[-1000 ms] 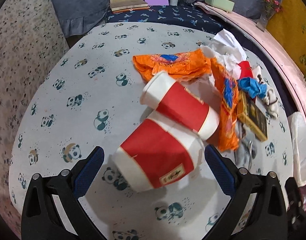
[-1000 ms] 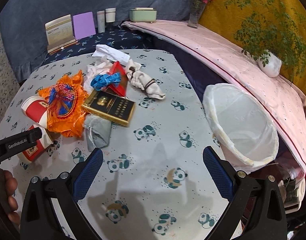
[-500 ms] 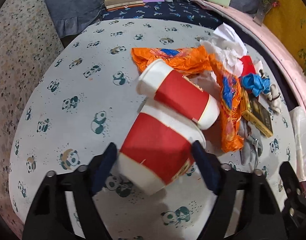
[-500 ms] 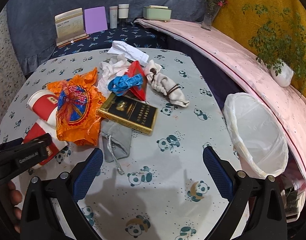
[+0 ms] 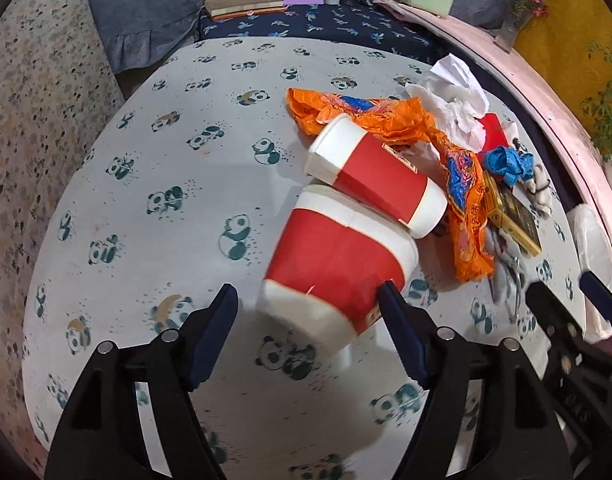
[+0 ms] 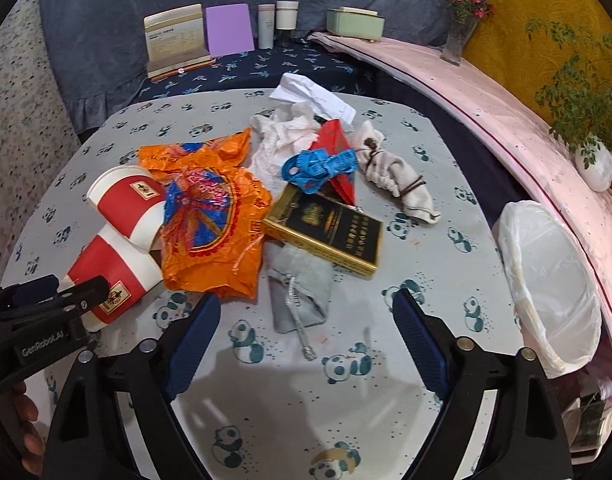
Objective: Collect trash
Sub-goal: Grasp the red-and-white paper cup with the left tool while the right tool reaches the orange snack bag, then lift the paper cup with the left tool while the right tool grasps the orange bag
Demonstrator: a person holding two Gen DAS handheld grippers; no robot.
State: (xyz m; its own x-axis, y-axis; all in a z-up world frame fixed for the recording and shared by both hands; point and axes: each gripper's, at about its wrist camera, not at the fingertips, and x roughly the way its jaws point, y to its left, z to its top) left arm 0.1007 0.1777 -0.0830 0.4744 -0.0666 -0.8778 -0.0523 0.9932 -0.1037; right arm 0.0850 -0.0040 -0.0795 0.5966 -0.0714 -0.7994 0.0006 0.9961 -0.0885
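1. While the near cup [image 5: 338, 268] lies on its side on the counter [image 5: 165, 152], the left gripper [image 5: 308, 320] straddles its base, jaws part-closed, only one finger touching.
2. Right gripper [image 6: 303, 320] hovers wide open, empty, farther away.

Even, moderately bright indoor light falls from above. Soft shadows lie on the counter [image 6: 446, 152] at the bottom of both frames. Fisheye bending curves the edges, and the corners go black. The lower counter looks motion-blurred in the left view.
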